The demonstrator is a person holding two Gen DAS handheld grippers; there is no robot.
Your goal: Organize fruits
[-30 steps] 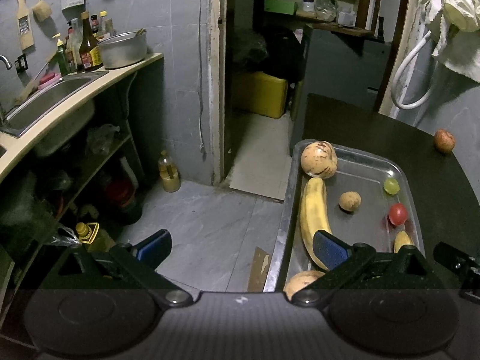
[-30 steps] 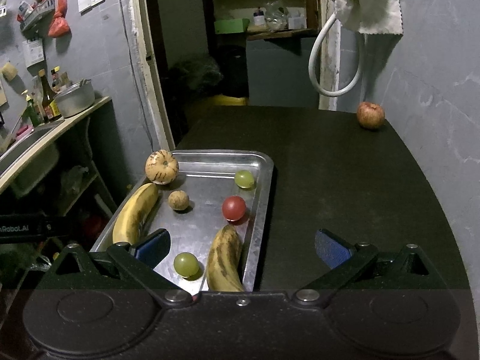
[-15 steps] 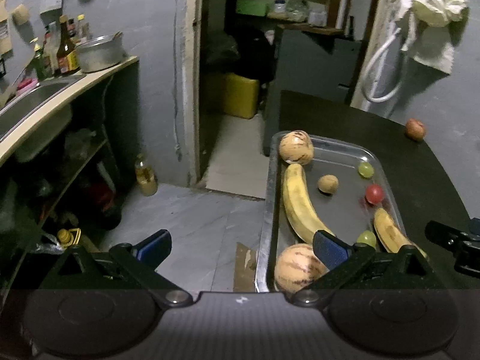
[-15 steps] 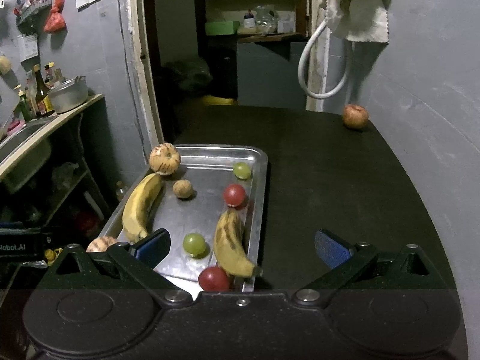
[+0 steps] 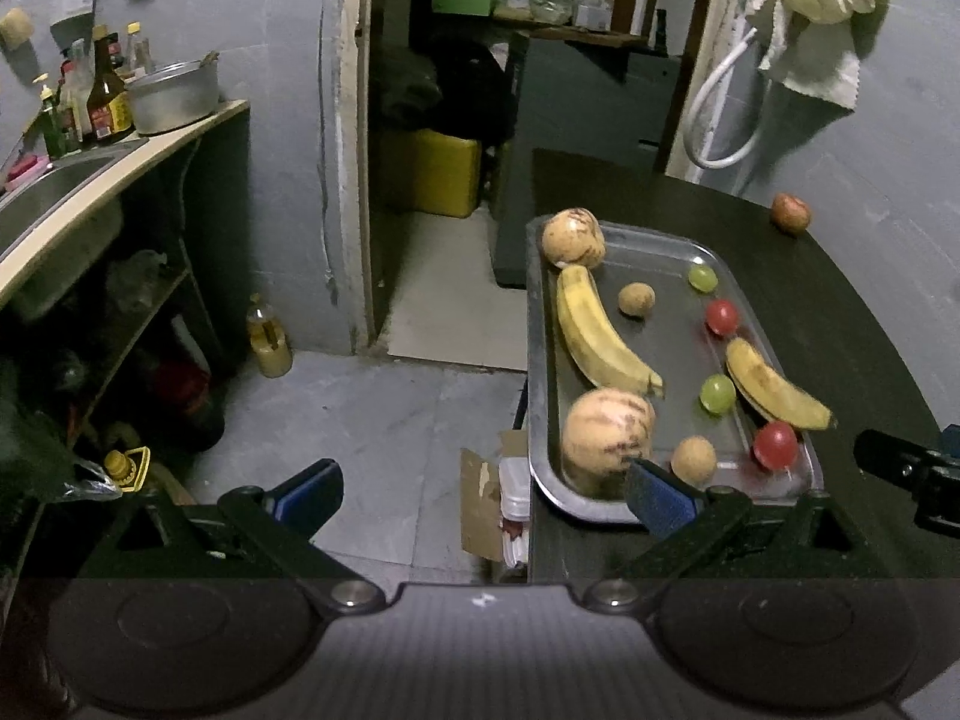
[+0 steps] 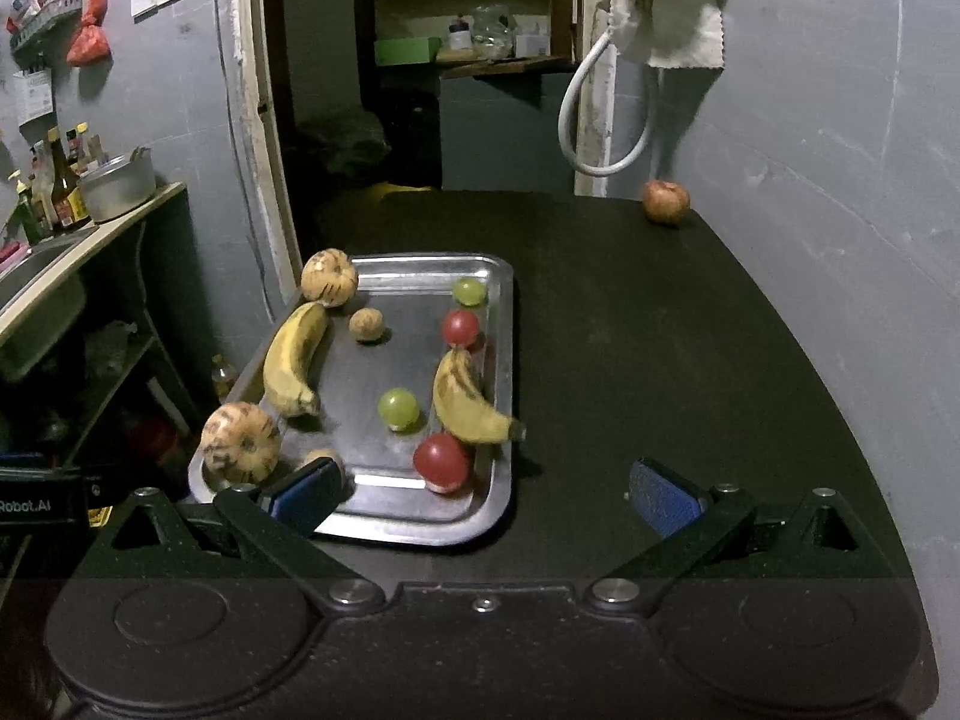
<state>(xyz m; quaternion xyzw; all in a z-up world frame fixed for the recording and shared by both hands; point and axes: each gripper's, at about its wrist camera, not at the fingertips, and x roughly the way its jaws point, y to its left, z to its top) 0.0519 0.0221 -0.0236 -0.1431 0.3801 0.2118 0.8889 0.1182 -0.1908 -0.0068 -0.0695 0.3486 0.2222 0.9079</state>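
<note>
Both grippers, left [image 5: 480,489] and right [image 6: 483,489], held nearest with fingers spread and empty. Beyond them, the tray [image 6: 501,516] on the table [image 6: 660,360] holds bananas, melons and small round fruits in mirrored rows. Farthest, one apple [image 6: 666,201] lies by the wall, apparently not yet collected.

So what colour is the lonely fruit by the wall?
Reddish-brown apple; the right wrist view shows it best.

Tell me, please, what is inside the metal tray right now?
The tray holds two bananas, two striped melons, two red and two green fruits, two small brown ones. One is half hidden behind the right gripper.
</note>
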